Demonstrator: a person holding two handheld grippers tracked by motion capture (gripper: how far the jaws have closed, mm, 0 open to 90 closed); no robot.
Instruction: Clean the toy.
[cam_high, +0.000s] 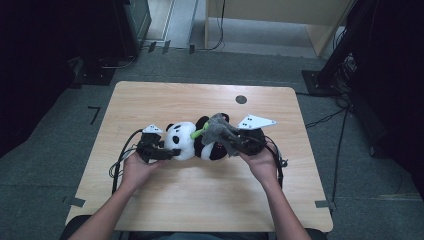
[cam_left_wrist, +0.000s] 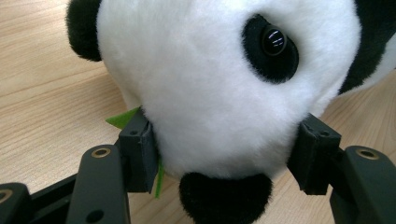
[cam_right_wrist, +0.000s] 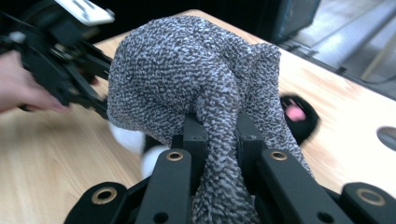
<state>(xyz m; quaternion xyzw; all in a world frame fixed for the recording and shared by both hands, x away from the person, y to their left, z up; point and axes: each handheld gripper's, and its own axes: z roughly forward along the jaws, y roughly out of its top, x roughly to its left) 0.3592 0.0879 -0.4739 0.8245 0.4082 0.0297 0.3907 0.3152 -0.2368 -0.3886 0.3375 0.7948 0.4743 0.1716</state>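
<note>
Plush panda (cam_high: 192, 142) on wooden table (cam_high: 150, 100) — head clamped between left gripper (cam_left_wrist: 224, 154) jaws. Right gripper (cam_right_wrist: 219, 135) — jaws pinching grey knitted cloth (cam_right_wrist: 187, 70) over panda.

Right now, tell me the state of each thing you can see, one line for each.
Panda plush: lying on the table, head squeezed between the left gripper's jaws.
Grey knitted cloth: bunched up, pinched in the right gripper, held over the panda.
Left gripper: shut on the panda's head.
Right gripper: shut on the cloth.
Table: bearing the panda.
</note>
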